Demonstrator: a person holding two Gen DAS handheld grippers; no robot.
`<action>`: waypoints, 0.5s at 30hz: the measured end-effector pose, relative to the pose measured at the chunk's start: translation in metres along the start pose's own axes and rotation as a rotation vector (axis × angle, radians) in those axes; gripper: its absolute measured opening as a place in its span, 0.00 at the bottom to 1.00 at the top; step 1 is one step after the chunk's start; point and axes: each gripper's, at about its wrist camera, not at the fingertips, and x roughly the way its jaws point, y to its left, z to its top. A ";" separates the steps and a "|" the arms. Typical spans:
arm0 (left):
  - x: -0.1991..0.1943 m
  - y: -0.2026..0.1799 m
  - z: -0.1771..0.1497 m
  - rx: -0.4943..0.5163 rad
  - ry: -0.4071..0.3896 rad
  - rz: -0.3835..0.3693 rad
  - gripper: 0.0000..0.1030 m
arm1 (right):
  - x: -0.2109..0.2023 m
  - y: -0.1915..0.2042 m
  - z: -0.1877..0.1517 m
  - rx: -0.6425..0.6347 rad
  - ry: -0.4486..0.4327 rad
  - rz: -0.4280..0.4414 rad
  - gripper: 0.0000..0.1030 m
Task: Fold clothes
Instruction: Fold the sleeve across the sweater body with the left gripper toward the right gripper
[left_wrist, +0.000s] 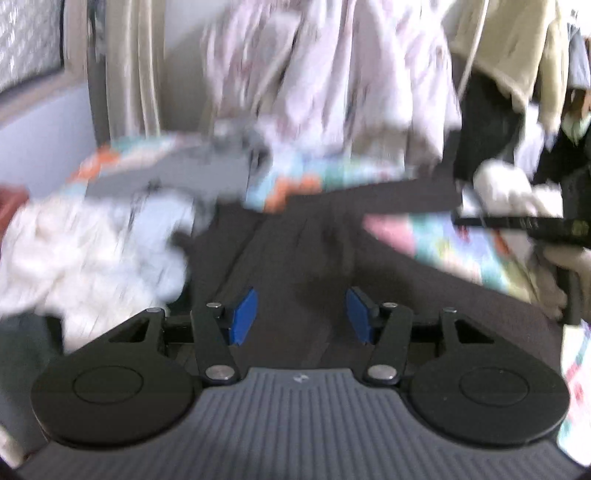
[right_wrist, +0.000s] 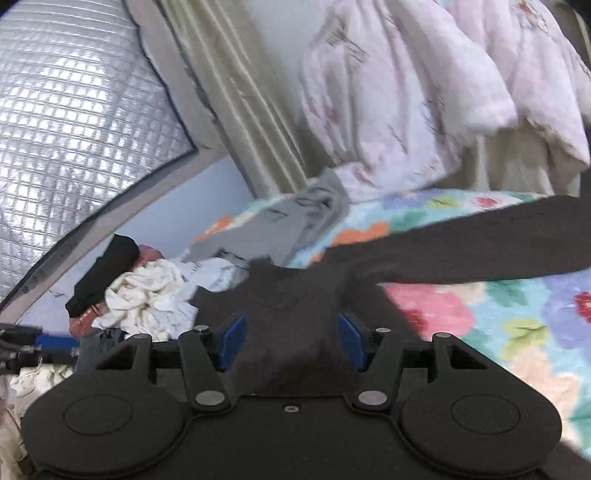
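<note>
Hand-held gripper, left (left_wrist: 301, 314): jaws apart | over dark garment (left_wrist: 295, 251) | floral bedspread (left_wrist: 443, 240)

Each black hand-held gripper (left_wrist: 301, 314) (right_wrist: 291, 341) carries blue pads (left_wrist: 243, 315).

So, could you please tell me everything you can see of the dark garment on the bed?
The dark garment is charcoal-black, of soft knit-like cloth, lying spread on the flowered bedsheet. One long sleeve stretches out flat to the right. Its far edge meets the heap of pale crumpled clothes and a grey garment. It lies below both open tools, right and left; neither tool's pads press it.
</note>
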 end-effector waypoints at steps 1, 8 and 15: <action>0.013 -0.011 0.004 0.011 -0.016 -0.007 0.50 | -0.003 -0.012 0.009 0.001 0.010 -0.025 0.60; 0.126 -0.097 0.021 0.130 0.011 -0.073 0.41 | -0.019 -0.120 0.051 0.204 -0.043 -0.236 0.60; 0.236 -0.152 0.042 0.209 0.037 -0.086 0.42 | 0.022 -0.196 0.038 0.402 0.033 -0.305 0.60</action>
